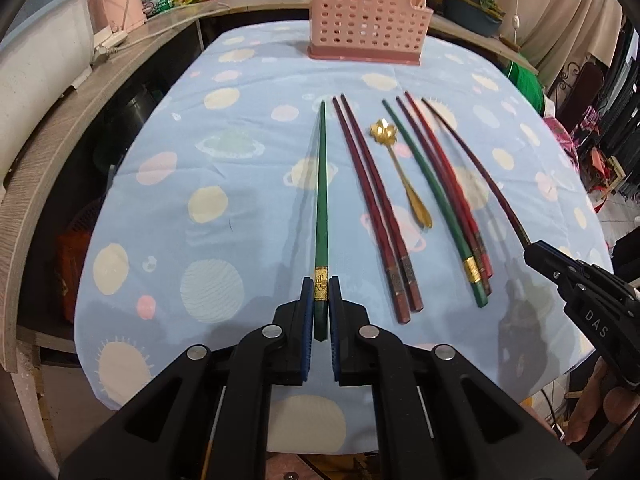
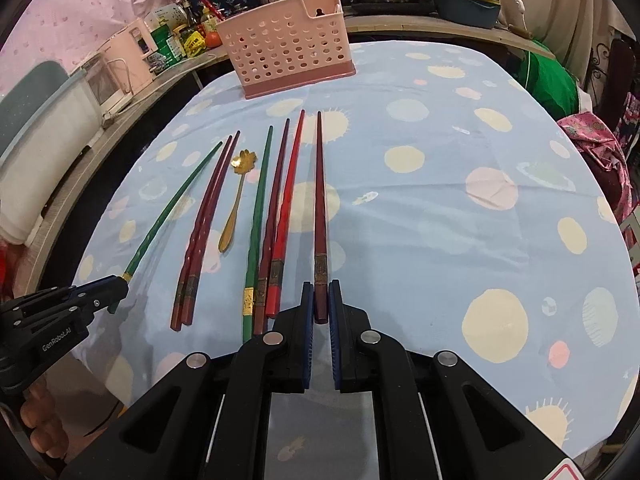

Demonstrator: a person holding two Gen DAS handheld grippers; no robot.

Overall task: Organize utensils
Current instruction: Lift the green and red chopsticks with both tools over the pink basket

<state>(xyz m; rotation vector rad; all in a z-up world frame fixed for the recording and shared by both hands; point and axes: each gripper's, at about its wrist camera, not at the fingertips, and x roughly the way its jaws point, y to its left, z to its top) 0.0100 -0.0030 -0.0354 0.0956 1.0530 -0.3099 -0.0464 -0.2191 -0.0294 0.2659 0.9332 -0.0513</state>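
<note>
Green chopstick (image 1: 320, 208) sits clamped at its thick end between the nearly closed left gripper (image 1: 321, 292) jaws. Right of them lie the maroon pair (image 1: 376, 208), gold spoon (image 1: 404, 172) and three more chopsticks (image 1: 444, 204). The right gripper (image 2: 321, 296) pinches a dark red chopstick (image 2: 320, 208); the pink holder (image 1: 366, 28) stands well ahead.

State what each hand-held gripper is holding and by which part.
The left hand-held gripper grips a green chopstick at its thick end. The right hand-held gripper grips a dark red chopstick at its thick end.
</note>
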